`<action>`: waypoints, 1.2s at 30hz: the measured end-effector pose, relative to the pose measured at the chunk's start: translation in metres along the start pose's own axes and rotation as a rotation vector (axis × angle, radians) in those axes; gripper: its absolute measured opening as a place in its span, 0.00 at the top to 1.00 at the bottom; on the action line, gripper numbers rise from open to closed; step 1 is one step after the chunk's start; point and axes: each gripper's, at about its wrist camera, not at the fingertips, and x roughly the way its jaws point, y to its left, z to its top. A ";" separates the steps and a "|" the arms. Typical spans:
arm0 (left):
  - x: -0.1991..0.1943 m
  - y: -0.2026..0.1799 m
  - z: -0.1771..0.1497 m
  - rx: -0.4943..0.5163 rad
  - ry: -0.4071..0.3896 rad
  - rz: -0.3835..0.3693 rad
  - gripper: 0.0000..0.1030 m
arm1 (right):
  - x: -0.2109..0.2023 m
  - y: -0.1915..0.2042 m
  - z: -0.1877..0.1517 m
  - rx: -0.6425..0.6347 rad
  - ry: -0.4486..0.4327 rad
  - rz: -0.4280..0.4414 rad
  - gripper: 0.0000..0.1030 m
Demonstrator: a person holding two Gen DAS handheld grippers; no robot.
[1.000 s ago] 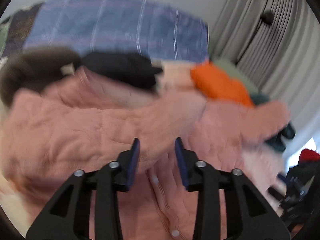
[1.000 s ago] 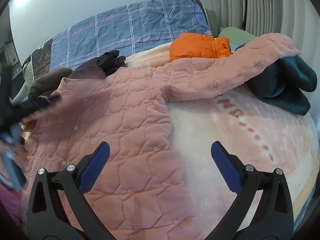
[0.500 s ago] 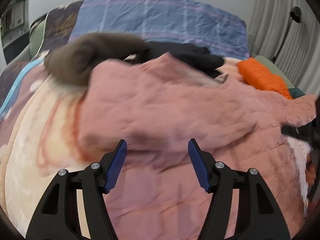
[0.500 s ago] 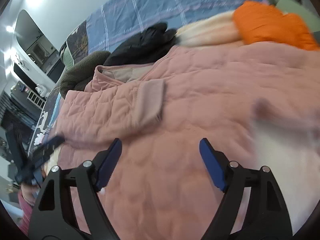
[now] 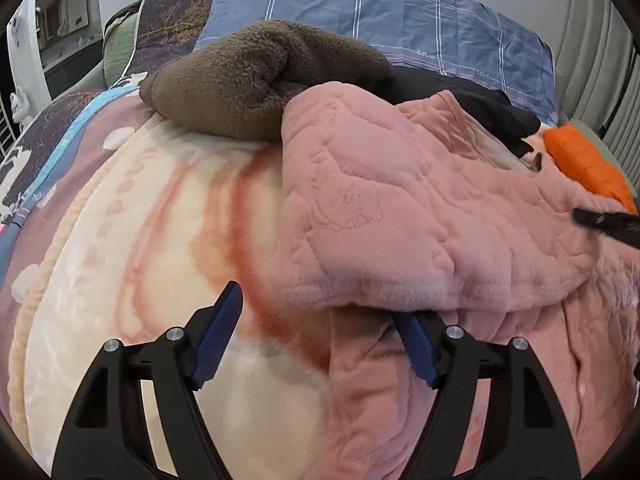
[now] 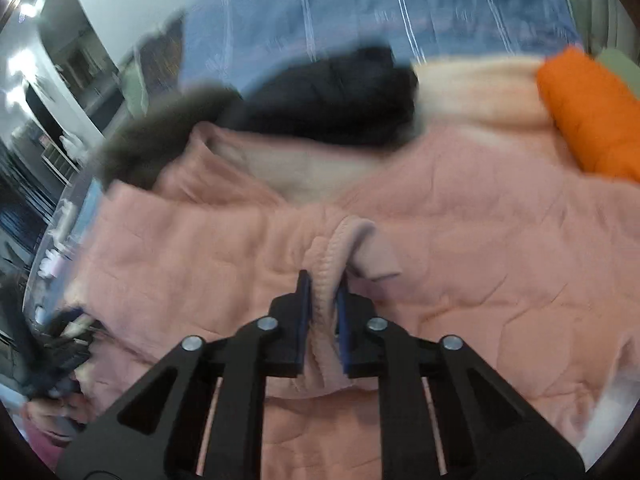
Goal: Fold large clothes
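1. Half a second ago both of my claws were spread above the coat; since then my right claw (image 6: 323,292) has clamped onto the ribbed cuff (image 6: 344,240) of the pink quilted coat (image 6: 460,248), and my left claw (image 5: 316,328) has dropped to the coat's left edge.
2. Right claw: its blue pads (image 6: 304,312) pinch the cuff between them, the sleeve end bunching up just beyond the tips (this view is smeared by motion).
3. Left claw: wide open, holding nothing. One pad (image 5: 218,332) sits over the cream and red blanket (image 5: 160,240); the other is partly tucked beneath a folded-over flap of the coat (image 5: 400,220).
4. That coat lies spread across the blanket on the bed, its left sleeve folded inward over the body.
5. Behind it rest a brown fleece garment (image 5: 256,80), touching the coat's upper edge, a black garment (image 5: 480,108) and an orange puffy item (image 5: 584,160) to the right.
6. A blue plaid cover (image 5: 380,12) sits at the head of the bed.
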 end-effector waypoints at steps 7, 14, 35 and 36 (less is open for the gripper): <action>-0.005 -0.007 -0.005 0.052 -0.020 -0.003 0.27 | -0.082 -0.046 0.022 0.094 -0.242 -0.202 0.90; 0.000 -0.002 -0.005 0.031 -0.007 -0.008 0.27 | -0.019 -0.100 -0.011 0.169 -0.014 -0.292 0.49; 0.038 -0.096 -0.003 0.267 -0.073 -0.058 0.55 | 0.006 -0.064 -0.054 0.036 -0.033 -0.091 0.32; 0.036 -0.097 -0.002 0.267 -0.068 -0.053 0.55 | 0.007 -0.064 -0.055 0.024 -0.026 -0.077 0.31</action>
